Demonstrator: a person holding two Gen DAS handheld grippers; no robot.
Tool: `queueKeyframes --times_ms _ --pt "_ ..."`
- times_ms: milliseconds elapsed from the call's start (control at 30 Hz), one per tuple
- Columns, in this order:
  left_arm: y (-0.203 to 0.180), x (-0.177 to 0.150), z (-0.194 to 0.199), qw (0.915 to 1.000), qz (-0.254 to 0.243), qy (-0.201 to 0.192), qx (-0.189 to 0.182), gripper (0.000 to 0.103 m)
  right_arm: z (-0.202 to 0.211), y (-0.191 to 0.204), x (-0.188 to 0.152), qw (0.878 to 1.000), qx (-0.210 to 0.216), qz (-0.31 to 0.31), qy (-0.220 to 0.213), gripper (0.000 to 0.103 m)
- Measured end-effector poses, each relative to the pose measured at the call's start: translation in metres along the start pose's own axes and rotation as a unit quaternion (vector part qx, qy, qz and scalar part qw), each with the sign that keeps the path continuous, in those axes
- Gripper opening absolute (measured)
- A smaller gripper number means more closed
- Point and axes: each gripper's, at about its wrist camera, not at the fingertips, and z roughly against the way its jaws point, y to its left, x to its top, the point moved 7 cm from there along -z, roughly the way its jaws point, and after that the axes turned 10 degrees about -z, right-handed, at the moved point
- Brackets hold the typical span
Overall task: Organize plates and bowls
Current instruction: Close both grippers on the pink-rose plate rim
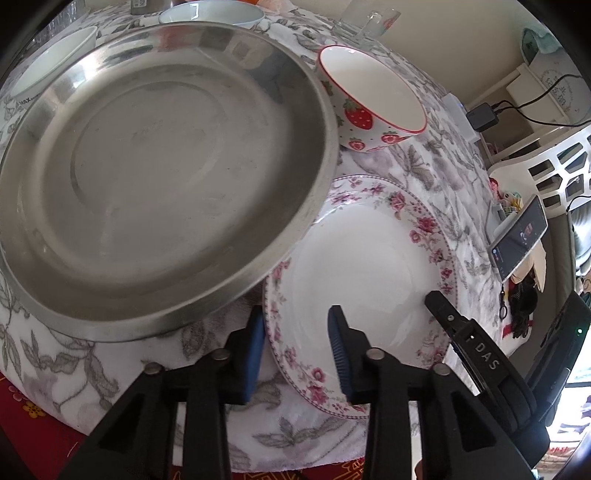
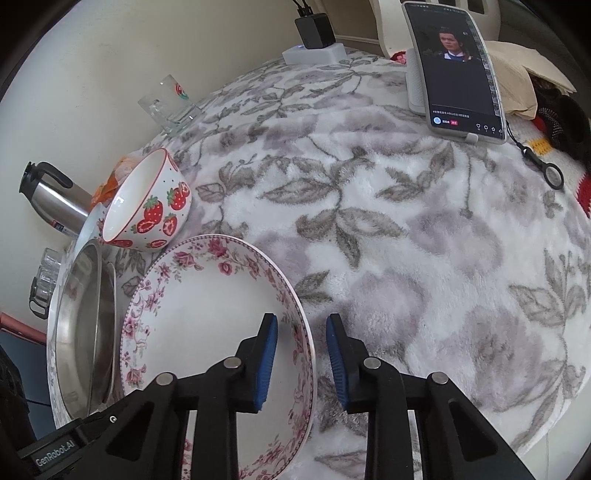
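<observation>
A white floral plate (image 1: pixel 369 258) (image 2: pixel 207 302) with a pink flower rim lies on the leaf-patterned blanket. My left gripper (image 1: pixel 297 332) straddles its left rim, one blue pad outside and one inside, shut on it. My right gripper (image 2: pixel 301 339) holds the opposite rim the same way; one of its black fingers (image 1: pixel 443 314) shows at the plate's far edge. A large steel plate (image 1: pixel 159 177) (image 2: pixel 85 332) overlaps the floral plate's upper left rim. A strawberry bowl (image 1: pixel 369 92) (image 2: pixel 147 199) stands just behind both.
Two white bowls (image 1: pixel 207 13) (image 1: pixel 51 59) sit behind the steel plate. A glass mug (image 2: pixel 170 103), a steel thermos (image 2: pixel 55 199) and more glasses (image 2: pixel 44 284) line the wall. A lit phone (image 2: pixel 458 70) on a stand and a charger (image 2: pixel 314 48) are at the back right.
</observation>
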Motion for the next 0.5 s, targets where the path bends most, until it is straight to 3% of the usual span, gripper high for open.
queueKeyframes --times_ms 233,500 --pt "0.009 0.000 -0.014 0.9998 0.011 0.014 0.002 0.019 -0.001 0.000 0.000 1.000 -0.003 0.001 -0.001 0.030" --pt "0.010 0.003 -0.016 0.9999 0.008 0.006 -0.006 0.019 -0.001 0.000 0.000 1.000 -0.003 0.003 -0.002 0.030"
